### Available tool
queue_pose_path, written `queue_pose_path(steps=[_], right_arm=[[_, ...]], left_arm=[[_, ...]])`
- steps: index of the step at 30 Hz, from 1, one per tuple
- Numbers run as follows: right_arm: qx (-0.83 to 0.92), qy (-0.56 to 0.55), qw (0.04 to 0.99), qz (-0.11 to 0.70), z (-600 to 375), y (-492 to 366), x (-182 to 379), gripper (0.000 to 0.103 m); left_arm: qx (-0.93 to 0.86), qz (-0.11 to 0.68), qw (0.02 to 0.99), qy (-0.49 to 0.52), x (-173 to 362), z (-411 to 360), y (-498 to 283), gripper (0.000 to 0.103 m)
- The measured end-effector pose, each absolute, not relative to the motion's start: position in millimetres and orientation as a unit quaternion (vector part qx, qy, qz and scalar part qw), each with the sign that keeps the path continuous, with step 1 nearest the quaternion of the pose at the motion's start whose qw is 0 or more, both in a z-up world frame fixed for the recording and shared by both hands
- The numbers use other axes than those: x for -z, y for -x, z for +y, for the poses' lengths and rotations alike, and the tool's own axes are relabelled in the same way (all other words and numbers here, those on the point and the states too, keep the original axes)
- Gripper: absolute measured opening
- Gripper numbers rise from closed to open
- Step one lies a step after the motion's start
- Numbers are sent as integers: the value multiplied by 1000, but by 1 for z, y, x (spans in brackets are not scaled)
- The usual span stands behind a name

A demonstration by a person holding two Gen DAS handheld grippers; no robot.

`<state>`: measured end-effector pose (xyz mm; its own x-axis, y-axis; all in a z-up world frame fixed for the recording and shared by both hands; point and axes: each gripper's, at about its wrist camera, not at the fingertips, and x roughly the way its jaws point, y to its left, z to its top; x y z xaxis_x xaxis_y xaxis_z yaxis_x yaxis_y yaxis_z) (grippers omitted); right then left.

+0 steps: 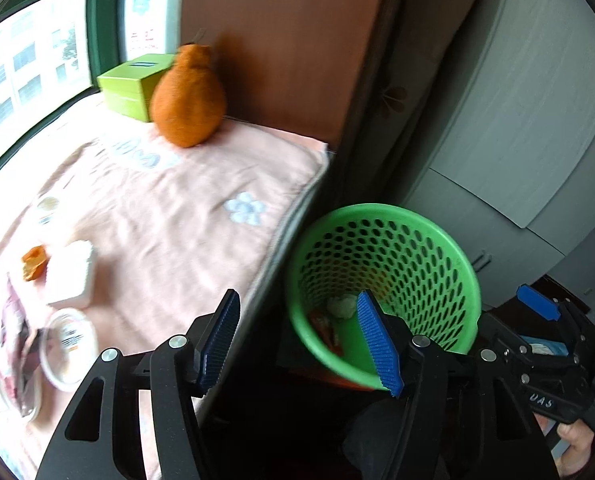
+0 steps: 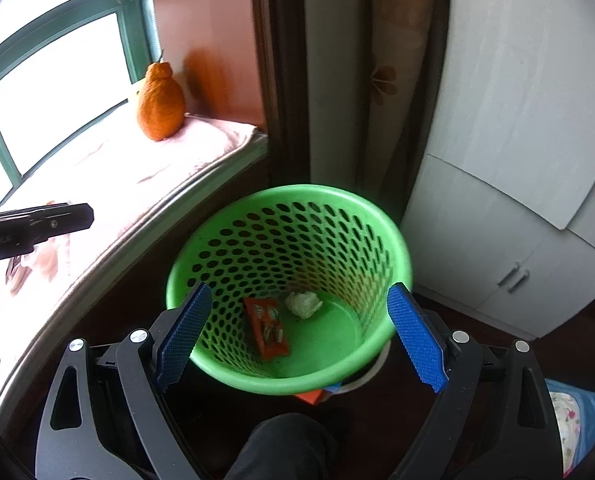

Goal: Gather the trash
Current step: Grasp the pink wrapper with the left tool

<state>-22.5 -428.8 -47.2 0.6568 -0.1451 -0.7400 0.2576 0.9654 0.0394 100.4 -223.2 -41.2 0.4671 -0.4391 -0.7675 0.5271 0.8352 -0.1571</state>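
Observation:
The green perforated basket (image 1: 381, 214) (image 2: 289, 192) stands on the floor beside the bed. Inside it lie an orange wrapper (image 2: 267, 328) and a crumpled white tissue (image 2: 303, 304). My left gripper (image 1: 297, 298) hangs open over the bed edge and the basket's near rim, nothing between its blue pads. My right gripper (image 2: 300, 292) is open above the basket and holds nothing. On the pink blanket (image 1: 185, 208) at the left lie a piece of orange peel (image 1: 33, 262), a white block (image 1: 71, 274), a clear plastic lid (image 1: 69, 344) and a dark wrapper (image 1: 15, 344).
A big orange fruit-shaped thing (image 1: 187, 96) and a green box (image 1: 131, 84) stand at the blanket's far end by the window. A small cup (image 1: 47, 208) sits further left. Grey cabinet doors (image 2: 509, 208) rise right of the basket. A brown panel (image 1: 281, 40) backs the bed.

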Motion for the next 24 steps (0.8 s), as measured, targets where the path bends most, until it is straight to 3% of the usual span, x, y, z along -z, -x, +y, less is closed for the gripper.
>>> queue_pose_path(steps=[17,19,24], right_arm=[[30,-42,913,404,-359,-22,38,90],[21,-34,914,403,-349,-27,36,90],[-5,-27,915,402,-323,-41,31,90]], left_arm=[[178,418,890,-47,25,-85,-122,59],[171,416,891,-54,27,-68,-125,70],[157,423,889,-75,39,-32,-134,72]])
